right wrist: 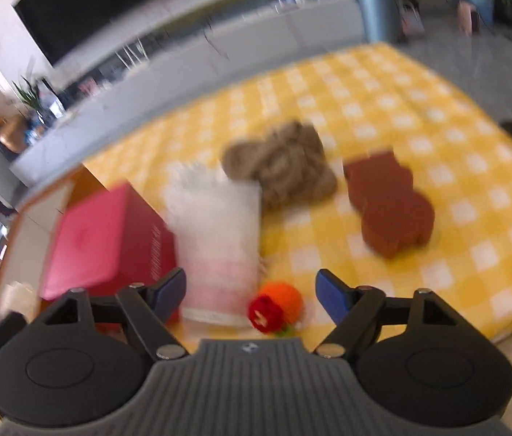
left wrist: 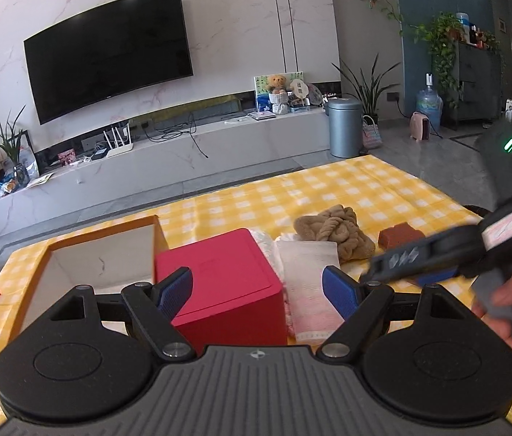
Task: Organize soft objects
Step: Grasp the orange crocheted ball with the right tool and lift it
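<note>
Left wrist view: the left gripper (left wrist: 257, 292) is held with fingers spread and nothing between them, above the red box (left wrist: 221, 290). Just right of the box lies the towel (left wrist: 308, 283), beyond it the knit bundle (left wrist: 335, 234) and sponge (left wrist: 401, 236).

Right wrist view, blurred: the right gripper (right wrist: 252, 292) is spread and empty, with the orange toy (right wrist: 277, 307) seen between its fingers, right of the box (right wrist: 107, 243). The approach seems under way; next, a descent and closing on one soft item is called for.

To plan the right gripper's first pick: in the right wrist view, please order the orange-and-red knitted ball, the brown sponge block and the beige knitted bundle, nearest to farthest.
1. Orange-and-red knitted ball: just ahead, between the fingers.
2. Brown sponge block: right.
3. Beige knitted bundle: centre, farthest.
</note>
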Demonstrator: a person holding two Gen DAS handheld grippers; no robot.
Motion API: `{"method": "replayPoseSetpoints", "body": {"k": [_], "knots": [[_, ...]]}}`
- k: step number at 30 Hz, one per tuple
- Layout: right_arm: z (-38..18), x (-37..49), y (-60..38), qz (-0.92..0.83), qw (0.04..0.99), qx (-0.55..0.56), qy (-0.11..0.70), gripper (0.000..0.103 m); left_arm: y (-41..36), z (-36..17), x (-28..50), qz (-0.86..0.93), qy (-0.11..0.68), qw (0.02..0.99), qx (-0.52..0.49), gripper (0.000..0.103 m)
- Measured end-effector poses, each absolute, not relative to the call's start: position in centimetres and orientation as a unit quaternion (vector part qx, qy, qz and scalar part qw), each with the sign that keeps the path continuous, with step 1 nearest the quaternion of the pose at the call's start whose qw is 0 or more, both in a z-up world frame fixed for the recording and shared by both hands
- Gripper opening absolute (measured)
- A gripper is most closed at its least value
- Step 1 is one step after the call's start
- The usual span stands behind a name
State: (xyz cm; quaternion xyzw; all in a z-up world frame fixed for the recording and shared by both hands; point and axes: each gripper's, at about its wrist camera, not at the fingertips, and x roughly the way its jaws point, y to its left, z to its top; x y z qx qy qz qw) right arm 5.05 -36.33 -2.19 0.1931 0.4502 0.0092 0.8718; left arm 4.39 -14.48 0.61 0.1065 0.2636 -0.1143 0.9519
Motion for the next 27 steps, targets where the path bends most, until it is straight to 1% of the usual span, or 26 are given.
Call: {"method": "replayPoseSetpoints", "body": {"k": [2,3,4,9,11,13,14,16,17,21,27], "knots": [[-4.4,6.1,-36.7,0.017,0.851,0.218,0.477,0.073,-14.5,-0.1,5.0,-0.109,0.27,0.951,0.102,0.095],[-5.4,6.6,-37.1,0.014,0.839,0.23,0.493,0.069,-14.5,-0.5,5.0,-0.108,0.272,0.951,0.1,0.095],[-6.2,7.0,-37.3,0.006,0.83,0.232,0.508,0.067,-14.7,-0.8,5.1,-0.109,0.272,0.951,0.099,0.095],[-7.4,7.7,-37.0,0.002,0.82,0.225,0.527,0.067,-15.3,-1.8,4.9,-0.123,0.273,0.948,0.106,0.095],[-7.6,8.0,-36.6,0.001,0.82,0.213,0.532,0.065,-15.6,-2.2,4.6,-0.131,0.273,0.947,0.112,0.095],[-7.8,8.5,-36.3,0.001,0.821,0.204,0.533,0.058,-15.9,-2.7,4.5,-0.138,0.274,0.944,0.116,0.095],[-7.9,8.6,-36.2,-0.001,0.821,0.2,0.535,0.056,-15.9,-2.9,4.4,-0.143,0.275,0.943,0.12,0.095],[-8.1,8.7,-36.1,-0.004,0.817,0.195,0.543,0.046,-16.0,-3.1,4.2,-0.152,0.271,0.942,0.126,0.095],[-8.2,8.7,-36.2,-0.002,0.815,0.198,0.544,0.046,-16.0,-3.2,4.1,-0.155,0.27,0.941,0.129,0.095],[-7.7,8.2,-36.6,-0.012,0.825,0.206,0.526,0.043,-16.2,-3.4,3.7,-0.164,0.265,0.941,0.134,0.095],[-5.1,5.2,-38.9,-0.057,0.86,0.245,0.444,0.042,-18.4,-5.0,3.3,-0.187,0.258,0.937,0.143,0.095]]}}
